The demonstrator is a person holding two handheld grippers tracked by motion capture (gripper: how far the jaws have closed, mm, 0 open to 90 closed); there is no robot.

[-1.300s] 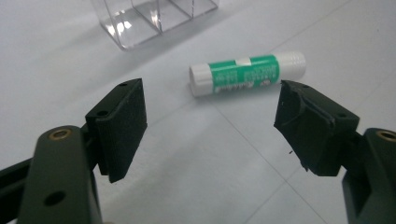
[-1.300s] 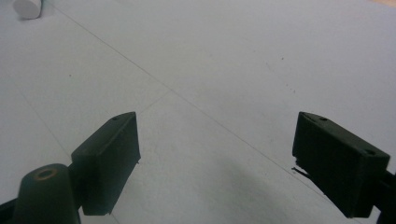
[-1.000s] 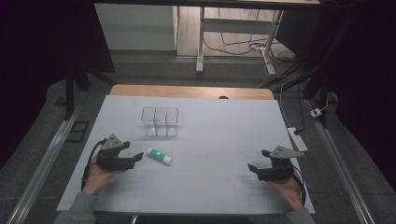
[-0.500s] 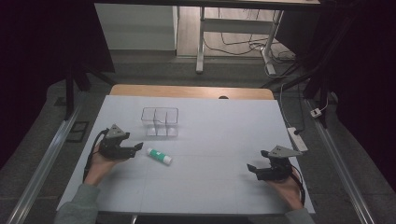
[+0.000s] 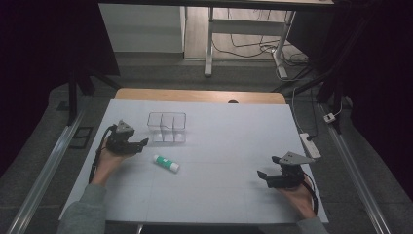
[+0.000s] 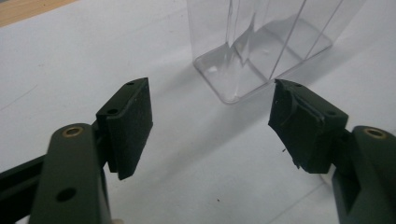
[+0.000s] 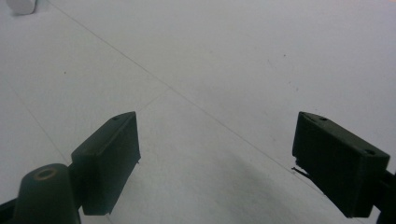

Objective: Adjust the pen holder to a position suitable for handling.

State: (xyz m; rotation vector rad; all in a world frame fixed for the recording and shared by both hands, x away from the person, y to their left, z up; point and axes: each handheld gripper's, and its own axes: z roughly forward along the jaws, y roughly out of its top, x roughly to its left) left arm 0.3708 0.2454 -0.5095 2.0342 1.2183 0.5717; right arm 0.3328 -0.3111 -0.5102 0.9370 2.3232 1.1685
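Observation:
A clear plastic box (image 5: 167,126) with several compartments stands on the white table sheet (image 5: 219,146). In front of it lies a white tube with a green label (image 5: 166,163). My left gripper (image 5: 142,143) sits just left of the box, past the tube, and points at it. In the left gripper view the box (image 6: 261,46) stands right ahead of the left gripper (image 6: 210,126); its jaws are open and have just been closing a little, with nothing between them. My right gripper (image 5: 262,175) rests near the front right, open over bare sheet (image 7: 217,158).
A wooden table edge (image 5: 199,95) runs behind the sheet. Metal rails (image 5: 48,165) flank the table on both sides. A white power strip (image 5: 309,144) lies off the right edge. A small white object (image 7: 21,5) shows at the far top left of the right gripper view.
My left gripper has moved away from the person, from beside the tube up to the left side of the clear box. The right gripper has stayed put.

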